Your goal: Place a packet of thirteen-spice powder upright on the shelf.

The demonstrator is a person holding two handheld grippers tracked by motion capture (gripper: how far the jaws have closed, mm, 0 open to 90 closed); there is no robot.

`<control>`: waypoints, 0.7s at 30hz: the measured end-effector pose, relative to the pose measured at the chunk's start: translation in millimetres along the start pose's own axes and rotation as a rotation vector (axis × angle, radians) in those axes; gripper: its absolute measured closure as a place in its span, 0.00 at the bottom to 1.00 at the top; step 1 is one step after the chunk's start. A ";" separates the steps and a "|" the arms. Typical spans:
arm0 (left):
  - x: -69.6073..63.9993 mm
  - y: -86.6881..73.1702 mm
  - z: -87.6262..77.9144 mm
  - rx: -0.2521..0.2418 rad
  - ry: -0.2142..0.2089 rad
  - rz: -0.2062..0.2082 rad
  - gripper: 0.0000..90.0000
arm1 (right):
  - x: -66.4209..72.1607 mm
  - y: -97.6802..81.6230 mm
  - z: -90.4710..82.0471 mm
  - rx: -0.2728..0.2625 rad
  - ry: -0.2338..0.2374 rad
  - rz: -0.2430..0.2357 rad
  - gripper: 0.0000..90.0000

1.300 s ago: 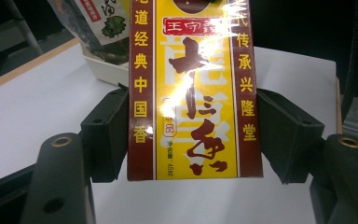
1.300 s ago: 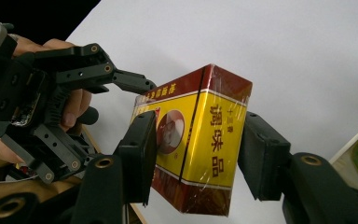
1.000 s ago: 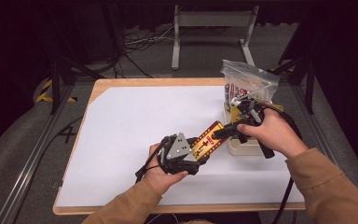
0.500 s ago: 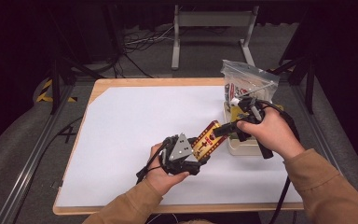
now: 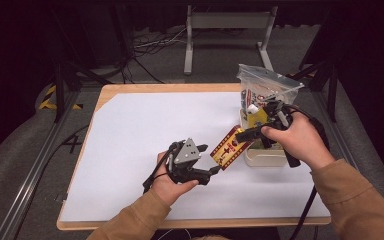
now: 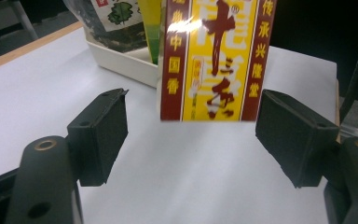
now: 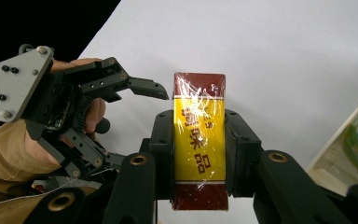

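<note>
Passing the packet [image 7: 199, 140] between grippers above the table [image 5: 130, 130]: right gripper [image 7: 199, 144] clamps it; left gripper [image 6: 191, 135], jaws just widened, stands released around its free end. Next, probably, carrying it clear.

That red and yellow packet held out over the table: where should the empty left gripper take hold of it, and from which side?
Probably the free lower end of the red and yellow packet, approached end-on from the left gripper. Its fingers stand open on either side of that end, apart from it. The packet is flat and narrow, so squeezing its two long red edges suits. The right gripper already clamps the other end.
</note>
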State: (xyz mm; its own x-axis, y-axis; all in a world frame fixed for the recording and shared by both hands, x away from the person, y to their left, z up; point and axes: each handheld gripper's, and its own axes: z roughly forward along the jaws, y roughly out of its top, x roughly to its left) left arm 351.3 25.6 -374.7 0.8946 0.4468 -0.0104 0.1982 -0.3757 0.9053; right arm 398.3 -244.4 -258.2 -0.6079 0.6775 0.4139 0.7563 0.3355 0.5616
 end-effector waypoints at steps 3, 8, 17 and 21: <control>4.0 0.2 -4.2 -0.007 0.000 -0.013 0.29 | 0.6 0.7 -9.9 -0.010 -0.039 -0.047 0.77; 11.0 -0.4 -10.6 -0.015 -0.006 -0.039 0.29 | -0.8 0.1 -22.3 -0.009 -0.079 -0.100 0.77; 30.6 -4.1 -33.1 -0.018 0.038 -0.077 0.30 | -3.4 0.3 -36.8 -0.012 -0.138 -0.192 0.77; 39.9 -6.1 -43.0 -0.004 0.067 -0.086 0.30 | -4.2 0.8 -41.7 -0.006 -0.162 -0.234 0.77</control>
State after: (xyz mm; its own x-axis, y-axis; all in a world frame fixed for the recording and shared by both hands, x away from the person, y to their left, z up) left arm 368.5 80.7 -362.4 0.8453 0.5309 -0.0597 0.2715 -0.3306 0.9039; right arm 391.4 -274.2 -229.6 -0.7186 0.6784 0.1528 0.5984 0.4913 0.6329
